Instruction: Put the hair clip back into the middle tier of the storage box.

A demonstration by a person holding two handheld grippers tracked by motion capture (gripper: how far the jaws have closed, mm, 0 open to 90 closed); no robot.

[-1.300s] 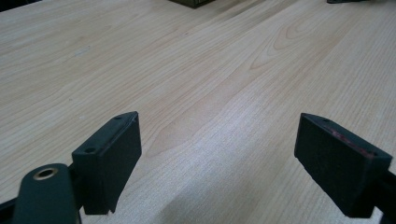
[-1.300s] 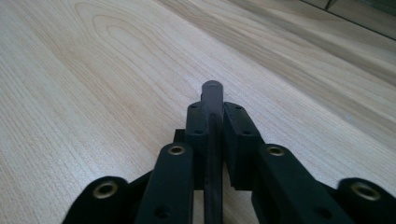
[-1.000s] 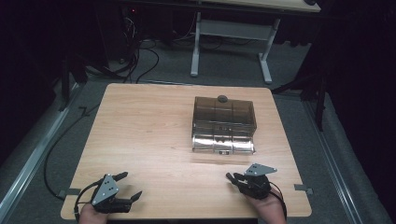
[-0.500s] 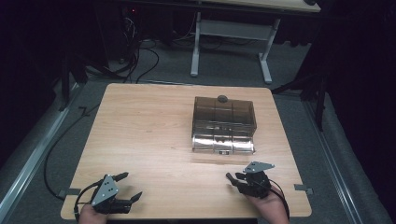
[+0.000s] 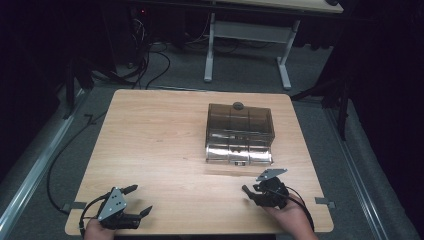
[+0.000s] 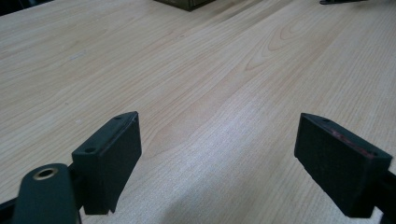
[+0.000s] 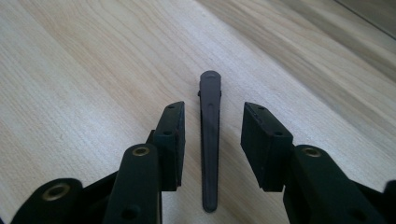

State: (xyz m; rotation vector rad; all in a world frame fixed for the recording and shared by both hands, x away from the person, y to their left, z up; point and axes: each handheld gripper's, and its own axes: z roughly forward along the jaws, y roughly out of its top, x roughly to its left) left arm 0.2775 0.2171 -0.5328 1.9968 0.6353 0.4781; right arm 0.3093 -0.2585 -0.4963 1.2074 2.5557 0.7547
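Near the bench's (image 5: 165,135) front edge, right tongs (image 7: 212,140) have just opened around a clip (image 7: 209,140); left tongs (image 6: 219,158) wide open, empty.

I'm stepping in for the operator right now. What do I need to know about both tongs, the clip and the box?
Left tongs: open, nothing between them, at the near left of the table.
Right tongs: jaws have just been opening; the dark hair clip lies flat on the wood between them, pads clear of it.
Smoked plastic organizer box: mid-table on the right, lid down, with a small dark round piece on its far edge.
Done: clip lies loose on the table.
Left: probably regrip the clip; where it goes isn't shown.
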